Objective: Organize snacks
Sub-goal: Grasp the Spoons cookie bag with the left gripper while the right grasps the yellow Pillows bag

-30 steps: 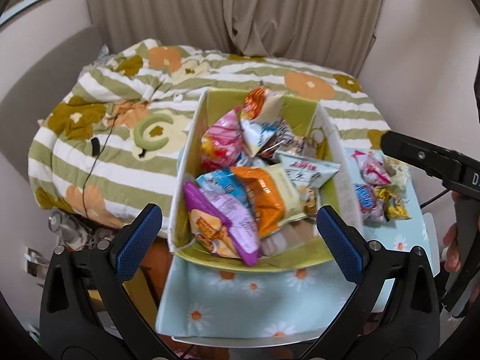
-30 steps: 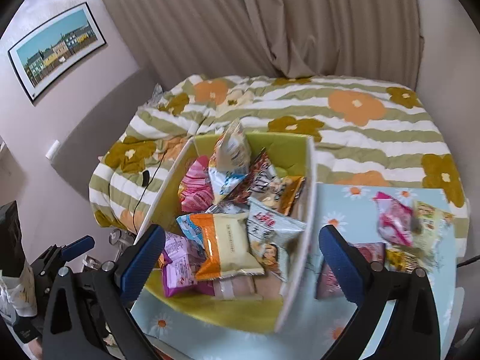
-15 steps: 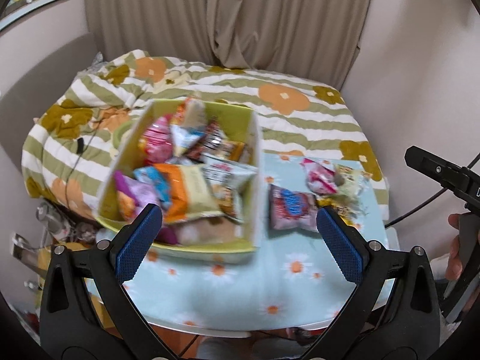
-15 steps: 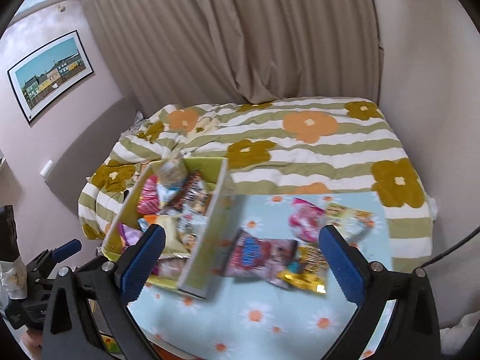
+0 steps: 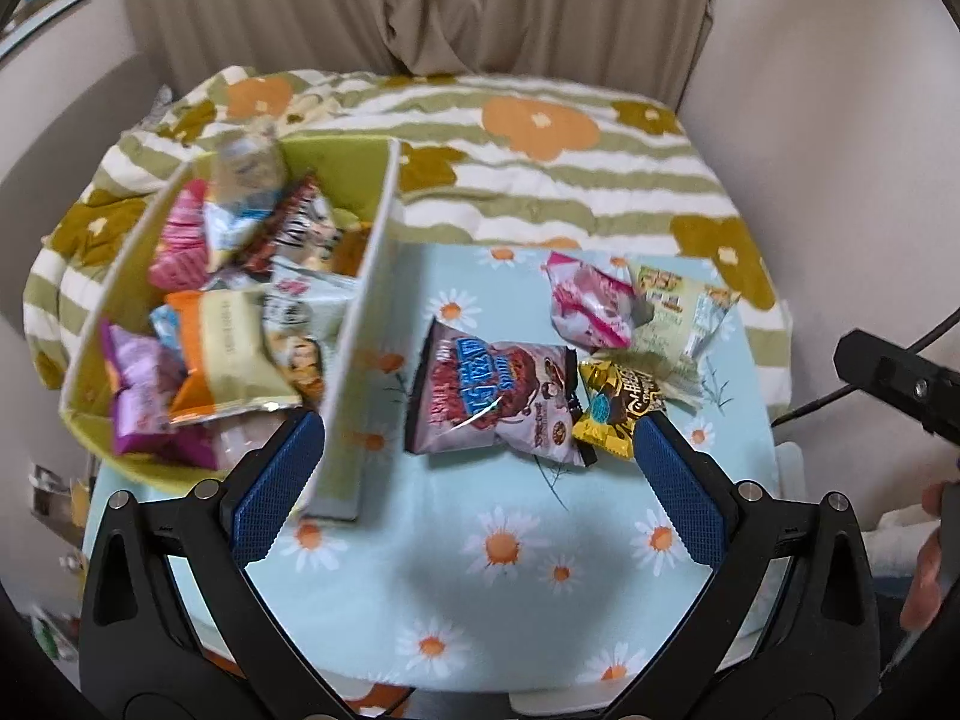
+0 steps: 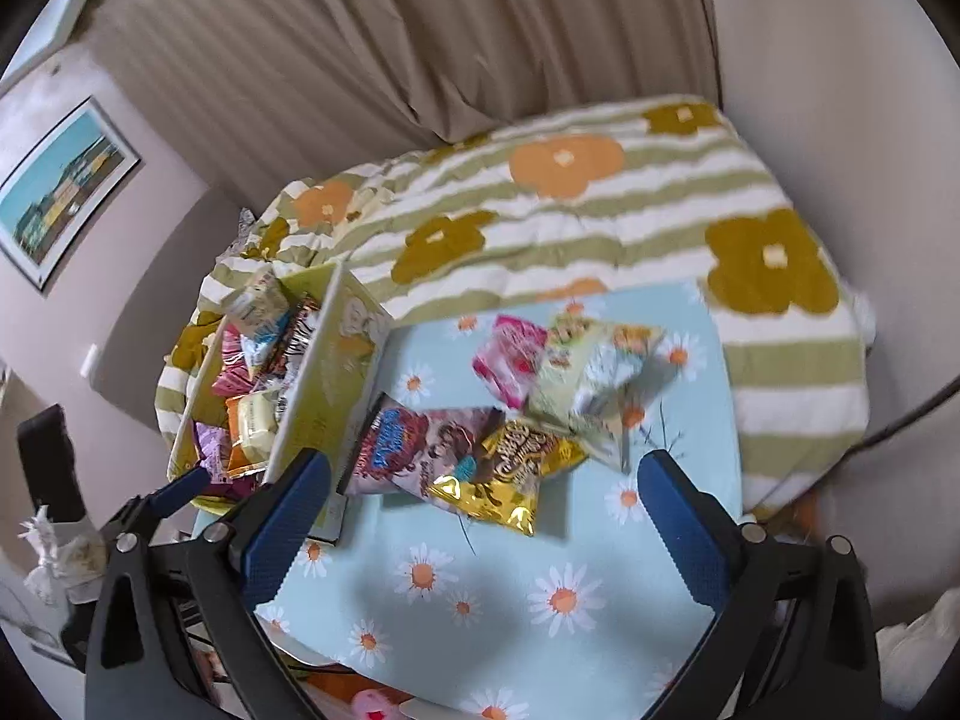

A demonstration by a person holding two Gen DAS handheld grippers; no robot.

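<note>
Snack packets still outside the box lie in a loose overlapping cluster on the daisy tablecloth, right of the already heaped green storage box: a pink-and-blue bag, a gold packet, a pink packet and a pale green one. Both the left gripper and right gripper hang spread wide and empty above them. Because the packets overlap, a pinch could catch two at once or slide on the crinkly foil, and another bag dropped onto the full box may spill over its wall.
</note>
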